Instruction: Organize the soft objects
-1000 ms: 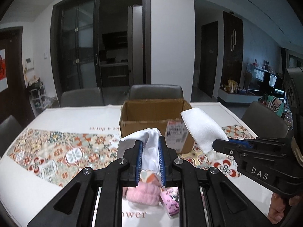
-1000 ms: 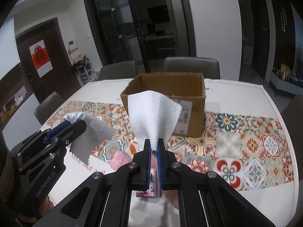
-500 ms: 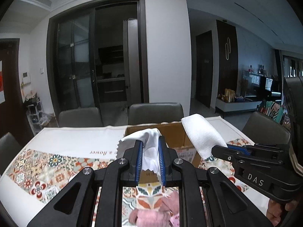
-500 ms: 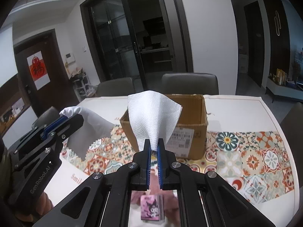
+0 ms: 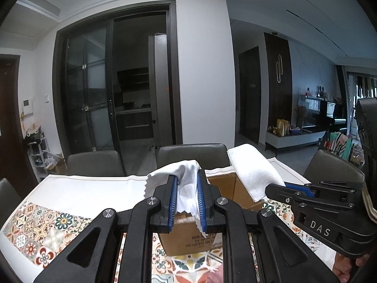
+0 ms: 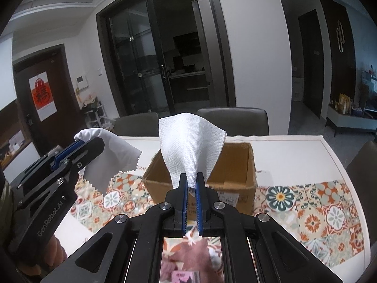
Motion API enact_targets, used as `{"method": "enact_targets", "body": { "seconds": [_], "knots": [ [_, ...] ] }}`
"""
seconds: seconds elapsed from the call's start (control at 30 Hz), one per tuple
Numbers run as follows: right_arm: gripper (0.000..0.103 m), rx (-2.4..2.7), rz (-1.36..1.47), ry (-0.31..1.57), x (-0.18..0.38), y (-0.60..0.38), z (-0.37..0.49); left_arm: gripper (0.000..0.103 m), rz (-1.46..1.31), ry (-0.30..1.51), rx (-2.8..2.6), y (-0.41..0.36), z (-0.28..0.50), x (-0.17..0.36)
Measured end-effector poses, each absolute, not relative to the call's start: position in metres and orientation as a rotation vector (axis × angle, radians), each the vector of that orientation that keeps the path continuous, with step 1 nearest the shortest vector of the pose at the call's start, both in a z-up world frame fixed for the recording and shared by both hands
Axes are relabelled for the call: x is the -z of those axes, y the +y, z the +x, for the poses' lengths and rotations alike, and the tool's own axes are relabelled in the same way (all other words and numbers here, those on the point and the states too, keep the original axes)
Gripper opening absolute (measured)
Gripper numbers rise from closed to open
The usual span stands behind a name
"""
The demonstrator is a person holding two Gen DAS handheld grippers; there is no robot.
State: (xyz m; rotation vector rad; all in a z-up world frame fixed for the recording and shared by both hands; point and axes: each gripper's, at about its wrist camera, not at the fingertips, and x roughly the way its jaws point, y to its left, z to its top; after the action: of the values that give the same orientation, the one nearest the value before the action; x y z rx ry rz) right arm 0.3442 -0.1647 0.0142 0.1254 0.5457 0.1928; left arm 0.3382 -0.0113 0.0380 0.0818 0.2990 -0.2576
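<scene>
Right wrist: white waffle cloth (image 6: pixel 190 141) stands upright, fanning from clamped jaws

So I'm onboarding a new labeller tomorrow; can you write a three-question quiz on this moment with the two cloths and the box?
1. True or false: the right gripper is shut on the waffle-textured white cloth.
2. The cardboard box is: A) taped shut B) open at the top C) lying on its side.
3. Fill in: the left gripper holds the smooth white cloth with ____ edges.

Key: 1 true; 2 B; 3 zigzag.
</scene>
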Motion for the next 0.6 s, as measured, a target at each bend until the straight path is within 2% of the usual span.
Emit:
{"method": "enact_targets", "body": {
  "seconds": [0.6],
  "knots": [
    [0.007,-0.15,0.12,0.571,-0.002,-0.169,0.401,0.017,0.084,0.356,0.288,-0.025,0.41,-0.018]
  ]
}}
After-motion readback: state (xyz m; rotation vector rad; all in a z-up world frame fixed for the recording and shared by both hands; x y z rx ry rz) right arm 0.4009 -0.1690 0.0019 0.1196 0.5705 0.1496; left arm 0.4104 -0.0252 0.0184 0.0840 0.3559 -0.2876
